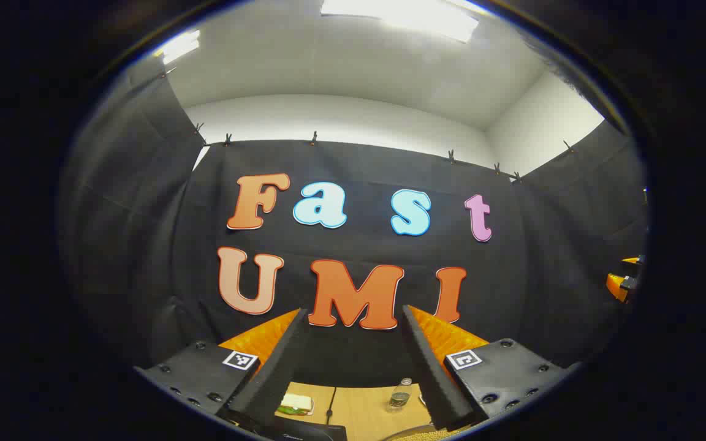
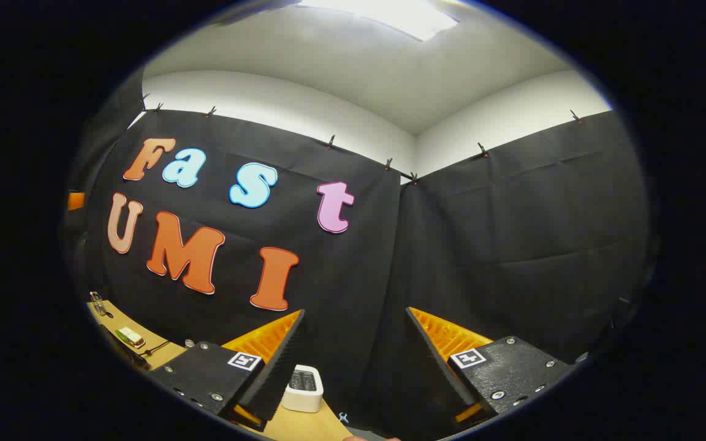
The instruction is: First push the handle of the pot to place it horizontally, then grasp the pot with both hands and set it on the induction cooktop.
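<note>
Left gripper [image 1: 353, 343] fingers spread, nothing between them; a tan rim sliver [image 1: 429, 435], possibly the pot, at six o'clock. Right gripper [image 2: 353, 343] spread, empty.

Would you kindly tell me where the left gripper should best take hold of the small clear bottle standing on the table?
Probably around its body, below its top, one finger on each side. The small clear bottle stands upright on the wooden table, so a level approach from the near side suits the open left gripper, which now points above it at the wall.
</note>
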The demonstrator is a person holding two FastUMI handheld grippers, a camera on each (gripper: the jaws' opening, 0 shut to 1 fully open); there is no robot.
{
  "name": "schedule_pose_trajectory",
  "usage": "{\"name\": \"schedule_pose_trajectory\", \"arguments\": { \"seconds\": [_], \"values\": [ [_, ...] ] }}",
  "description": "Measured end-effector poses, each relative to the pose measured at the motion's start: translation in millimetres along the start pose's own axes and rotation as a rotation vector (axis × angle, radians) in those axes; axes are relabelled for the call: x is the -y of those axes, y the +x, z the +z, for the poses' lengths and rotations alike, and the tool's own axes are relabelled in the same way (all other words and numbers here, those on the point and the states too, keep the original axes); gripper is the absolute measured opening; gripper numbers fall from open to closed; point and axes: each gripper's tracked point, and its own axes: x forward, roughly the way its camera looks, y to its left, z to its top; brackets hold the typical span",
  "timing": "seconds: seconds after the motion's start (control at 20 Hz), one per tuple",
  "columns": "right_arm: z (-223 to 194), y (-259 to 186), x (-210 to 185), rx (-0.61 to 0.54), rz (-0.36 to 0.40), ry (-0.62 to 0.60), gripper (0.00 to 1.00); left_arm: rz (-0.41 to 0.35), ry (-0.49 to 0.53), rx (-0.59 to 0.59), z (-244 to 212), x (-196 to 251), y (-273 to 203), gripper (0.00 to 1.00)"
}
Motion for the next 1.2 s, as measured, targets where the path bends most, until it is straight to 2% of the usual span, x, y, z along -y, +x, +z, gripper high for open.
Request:
{"name": "schedule_pose_trajectory", "arguments": {
  "seconds": [0.2,0.5,0.55,0.6,0.7,0.75,0.8,1.15,1.2],
  "values": [
    [4.7,-7.4,21.5,0.009,-0.033,0.013,0.96,-0.003,0.029,0.012,-3.3,15.0,4.8,0.96],
    [2.9,-21.8,51.3,-0.003,-0.099,0.009,0.96,-0.066,0.047,0.034,-7.4,50.5,13.8,0.96],
    [1.8,-25.6,54.3,-0.010,-0.108,0.005,1.00,-0.079,0.047,0.032,-9.3,56.3,15.4,0.96],
    [-3.1,-28.1,56.7,-0.019,-0.114,-0.001,0.96,-0.091,0.046,0.034,-8.4,61.2,16.7,0.96],
    [-4.8,-28.8,57.2,-0.033,-0.126,-0.011,0.96,-0.107,0.035,0.038,-9.7,68.4,20.2,0.96],
    [-6.4,-31.5,58.4,-0.037,-0.131,-0.012,0.93,-0.113,0.029,0.037,-11.0,72.4,21.7,0.96],
    [-8.9,-38.5,62.0,-0.040,-0.133,-0.015,0.96,-0.119,0.025,0.035,-12.6,76.3,22.7,0.97],
    [-13.1,-47.4,68.0,-0.058,-0.145,-0.015,0.96,-0.147,0.001,0.004,-22.9,91.7,21.4,0.96],
    [-13.2,-47.4,66.6,-0.058,-0.142,-0.013,0.93,-0.146,0.002,-0.002,-24.6,92.5,20.9,0.96]
  ]
}}
